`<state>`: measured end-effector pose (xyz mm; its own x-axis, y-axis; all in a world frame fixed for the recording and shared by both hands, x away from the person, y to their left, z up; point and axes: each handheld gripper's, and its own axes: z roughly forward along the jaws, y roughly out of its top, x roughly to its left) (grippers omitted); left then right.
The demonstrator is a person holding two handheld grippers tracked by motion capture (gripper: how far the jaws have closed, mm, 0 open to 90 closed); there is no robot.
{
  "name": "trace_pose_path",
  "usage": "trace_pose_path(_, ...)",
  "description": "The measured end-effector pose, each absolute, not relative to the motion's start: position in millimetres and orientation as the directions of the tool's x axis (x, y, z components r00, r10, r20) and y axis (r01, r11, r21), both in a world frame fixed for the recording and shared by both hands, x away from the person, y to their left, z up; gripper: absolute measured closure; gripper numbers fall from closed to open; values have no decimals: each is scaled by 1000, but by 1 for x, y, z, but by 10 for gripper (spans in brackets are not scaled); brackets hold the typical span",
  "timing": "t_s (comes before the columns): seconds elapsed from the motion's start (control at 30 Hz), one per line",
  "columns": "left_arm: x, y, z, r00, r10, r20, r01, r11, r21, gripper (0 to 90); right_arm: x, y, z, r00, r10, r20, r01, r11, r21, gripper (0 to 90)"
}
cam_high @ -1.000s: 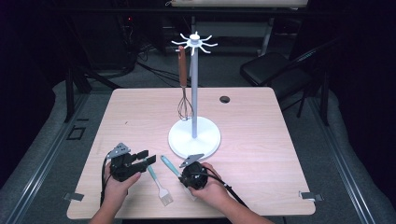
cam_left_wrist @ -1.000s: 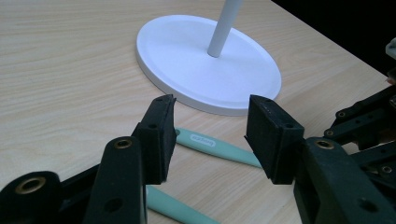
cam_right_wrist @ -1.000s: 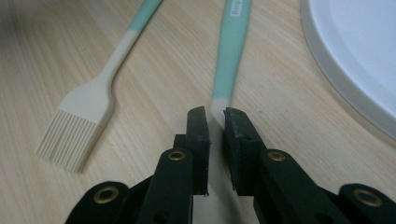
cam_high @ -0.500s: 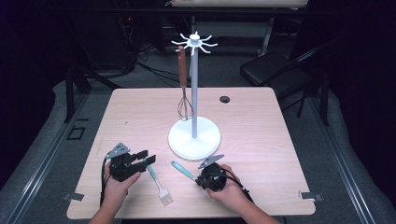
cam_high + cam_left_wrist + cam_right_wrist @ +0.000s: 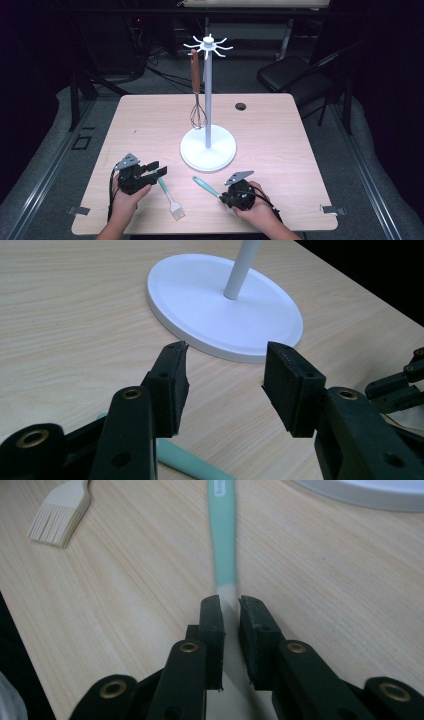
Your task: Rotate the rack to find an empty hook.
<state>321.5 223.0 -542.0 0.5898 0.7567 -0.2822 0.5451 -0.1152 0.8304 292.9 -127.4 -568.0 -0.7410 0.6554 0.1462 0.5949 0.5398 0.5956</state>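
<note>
The teal-handled utensil point(image 5: 205, 185) lies on the bench point(image 5: 280, 130) in front of the white stand base point(image 5: 208, 148); its pale end sits between the jaws of the right gripper point(image 5: 230, 605), which are clenched on it. The left gripper point(image 5: 225, 377) is released, jaws wide apart, just above the handle of a pastry brush point(image 5: 170, 200). A whisk point(image 5: 197, 95) hangs from the stand's hook ring point(image 5: 208, 46).
</note>
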Motion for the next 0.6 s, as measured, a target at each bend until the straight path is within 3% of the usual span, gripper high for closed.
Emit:
trace_pose_path(0.1,321,222,-543,590,756,-283,545,-114,831,519,295,-123,-566,-744,655,136,582,533,614,760)
trace_pose_path(0.6,320,215,-546,592,739,-320,570,-104,815,496,303,-102,-572,-773,633,47,510,576,639,794)
